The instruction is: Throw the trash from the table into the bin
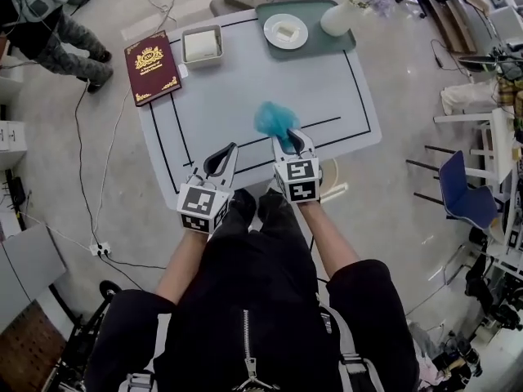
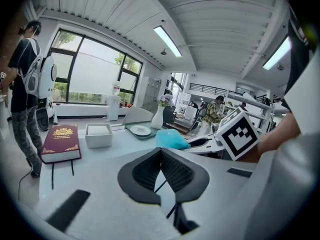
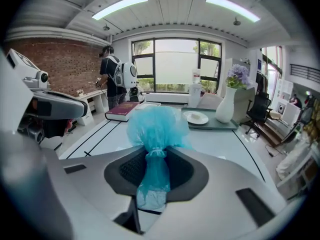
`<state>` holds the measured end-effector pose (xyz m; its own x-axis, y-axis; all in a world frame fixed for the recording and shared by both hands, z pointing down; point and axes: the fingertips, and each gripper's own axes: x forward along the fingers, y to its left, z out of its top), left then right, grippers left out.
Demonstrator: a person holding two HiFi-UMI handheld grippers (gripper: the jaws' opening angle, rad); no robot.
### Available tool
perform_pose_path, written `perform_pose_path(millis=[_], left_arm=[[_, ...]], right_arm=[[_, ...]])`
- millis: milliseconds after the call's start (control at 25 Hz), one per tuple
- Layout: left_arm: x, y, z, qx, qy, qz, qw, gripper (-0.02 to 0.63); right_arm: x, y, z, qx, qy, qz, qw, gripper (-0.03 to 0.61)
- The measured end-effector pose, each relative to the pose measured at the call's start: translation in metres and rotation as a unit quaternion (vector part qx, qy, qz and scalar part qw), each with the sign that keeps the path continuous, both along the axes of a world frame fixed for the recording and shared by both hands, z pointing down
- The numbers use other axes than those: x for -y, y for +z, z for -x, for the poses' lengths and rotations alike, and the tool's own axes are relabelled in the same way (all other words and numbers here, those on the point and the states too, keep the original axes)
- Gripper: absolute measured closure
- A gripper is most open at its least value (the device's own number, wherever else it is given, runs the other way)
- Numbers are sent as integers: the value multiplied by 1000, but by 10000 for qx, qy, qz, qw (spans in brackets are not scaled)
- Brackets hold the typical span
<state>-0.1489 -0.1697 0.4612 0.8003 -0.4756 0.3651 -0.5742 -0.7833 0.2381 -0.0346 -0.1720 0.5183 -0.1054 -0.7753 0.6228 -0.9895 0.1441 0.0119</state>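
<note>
Right gripper (image 1: 292, 143) is clenched on the trash (image 1: 276, 119), a puff of thin blue film or netting. In the right gripper view the pads pinch its gathered neck: the puffed head stands out beyond the fingertips and a limp tail hangs back toward the camera. In the head view the bundle sits at frame centre, above the near edge of the table (image 1: 245, 80), and appears to be off the surface, though contact cannot be ruled out from above. Left gripper (image 1: 227, 152), just left of it, has its jaws closed tip to tip with nothing between them. At the top of the head view are a red book (image 1: 153, 67), a white box (image 1: 201, 46), and a green tray (image 1: 327, 43) bearing a plate (image 1: 286, 31) and a vase (image 1: 341, 16). None of these reads as trash. No bin shows in any view.

Handling, judged: the bundle looks very light, soft and easily crushed, not fragile. The film is probably slick, so a grip on the loose puff would slide or shed layers. The bunched neck is the densest part and the right place to hold. It may also cling to the pads on release and drift as it drops, so release close over the bin mouth.
</note>
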Motion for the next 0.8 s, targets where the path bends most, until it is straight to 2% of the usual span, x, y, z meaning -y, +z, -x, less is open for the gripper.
perform_pose_path(millis=[200,440,800], left_arm=[[-13,-3,-30,-35,361,-19,9993,607],[-25,-1,-64,-68,580,-40,9983,607],[-83,-2,-136,41,1041,-12,9946,607]], right_arm=[[-27,-3,-29,-59,331,15,9994,492],[-53,-3,-62,-102,637,-43,9979,492],[-114,-6,-125,3,1012,-142,9948,492]])
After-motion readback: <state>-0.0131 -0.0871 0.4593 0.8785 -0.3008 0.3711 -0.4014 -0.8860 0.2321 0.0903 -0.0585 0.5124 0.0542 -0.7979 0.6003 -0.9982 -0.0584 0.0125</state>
